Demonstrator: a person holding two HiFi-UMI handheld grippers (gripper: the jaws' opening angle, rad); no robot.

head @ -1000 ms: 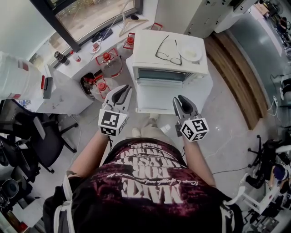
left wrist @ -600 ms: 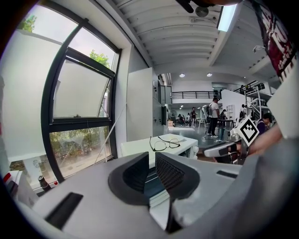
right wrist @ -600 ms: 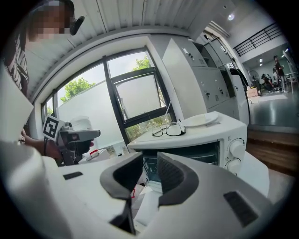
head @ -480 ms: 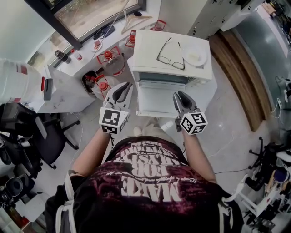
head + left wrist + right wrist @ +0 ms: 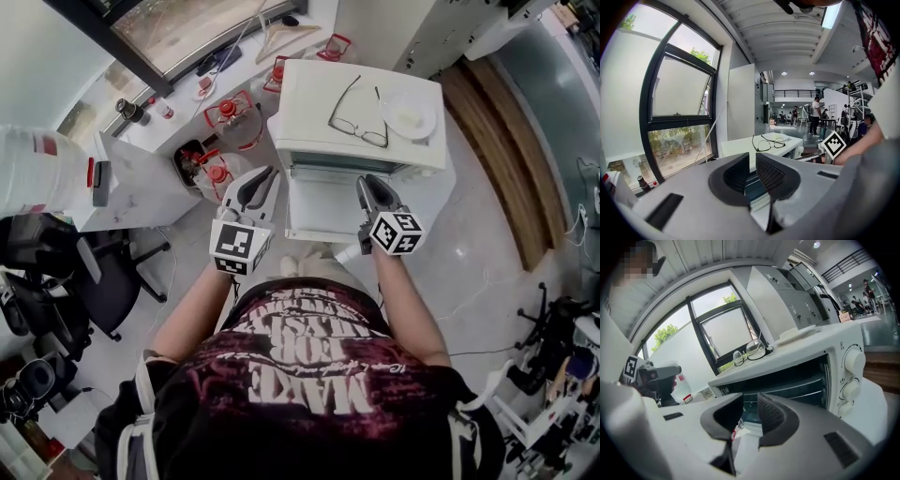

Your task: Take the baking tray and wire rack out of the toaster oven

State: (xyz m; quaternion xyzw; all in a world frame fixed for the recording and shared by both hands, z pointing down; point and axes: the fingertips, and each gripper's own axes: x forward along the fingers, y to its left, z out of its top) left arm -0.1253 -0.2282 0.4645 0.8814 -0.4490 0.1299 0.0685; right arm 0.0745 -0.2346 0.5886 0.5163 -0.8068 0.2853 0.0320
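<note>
A white toaster oven (image 5: 319, 103) stands in front of me with its door (image 5: 323, 208) folded down and open. Inside the dark cavity, the right gripper view shows the bars of a wire rack (image 5: 801, 384); I cannot make out the baking tray. My left gripper (image 5: 265, 175) hovers off the door's left edge, jaws a little apart and empty (image 5: 752, 161). At the door's right edge my right gripper (image 5: 368, 181) is open too, a narrow gap with nothing in it (image 5: 750, 401), pointing into the oven's mouth.
Glasses (image 5: 356, 117) and a white plate (image 5: 410, 112) lie on the oven's top. The control knobs (image 5: 853, 362) are on its right side. Red-capped water jugs (image 5: 230, 117) stand left of the oven, and an office chair (image 5: 84, 291) stands further left.
Both grippers have moved toward the oven's open door. The right one travelled further and sank, now level with the cavity. Their jaws stand as before.
</note>
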